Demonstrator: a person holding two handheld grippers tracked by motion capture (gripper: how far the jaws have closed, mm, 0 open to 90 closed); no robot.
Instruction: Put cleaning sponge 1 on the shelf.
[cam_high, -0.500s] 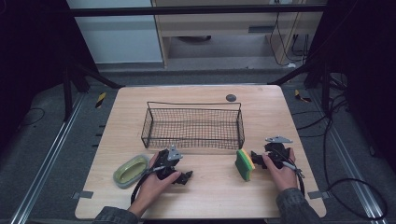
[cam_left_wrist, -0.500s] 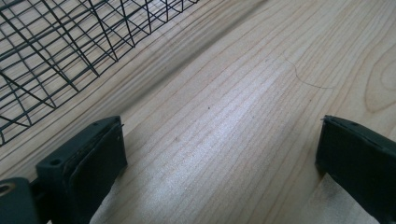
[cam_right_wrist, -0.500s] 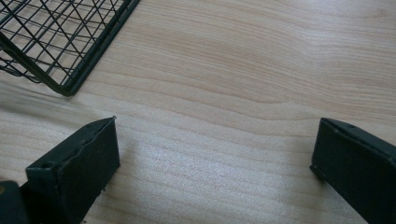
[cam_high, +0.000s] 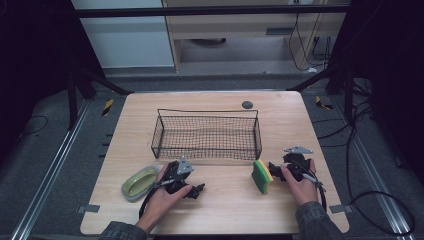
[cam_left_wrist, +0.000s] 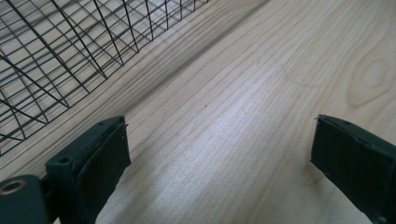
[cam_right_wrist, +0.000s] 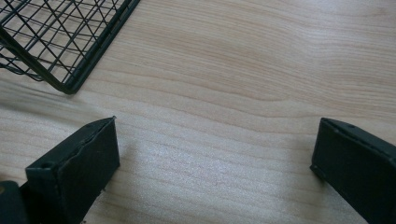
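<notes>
In the high view my left gripper (cam_high: 196, 190) lies low on the wooden table (cam_high: 225, 210), in front of the black wire basket (cam_high: 207, 135). Its jaws stand wide apart; the left gripper view shows my left gripper (cam_left_wrist: 219, 126) over bare wood, with the basket (cam_left_wrist: 70, 46) at the upper left. My right gripper (cam_high: 281, 164) rests at the front right, open. A green and yellow sponge (cam_high: 261, 176) stands on edge just to its left. In the right gripper view my right gripper (cam_right_wrist: 217, 123) holds nothing between its pads, and the basket corner (cam_right_wrist: 65, 70) sits at the upper left.
A pale green oval dish (cam_high: 139, 182) lies left of the left hand. A small dark round spot (cam_high: 247, 104) marks the table behind the basket. Metal rails and cables run along the floor on both sides of the table.
</notes>
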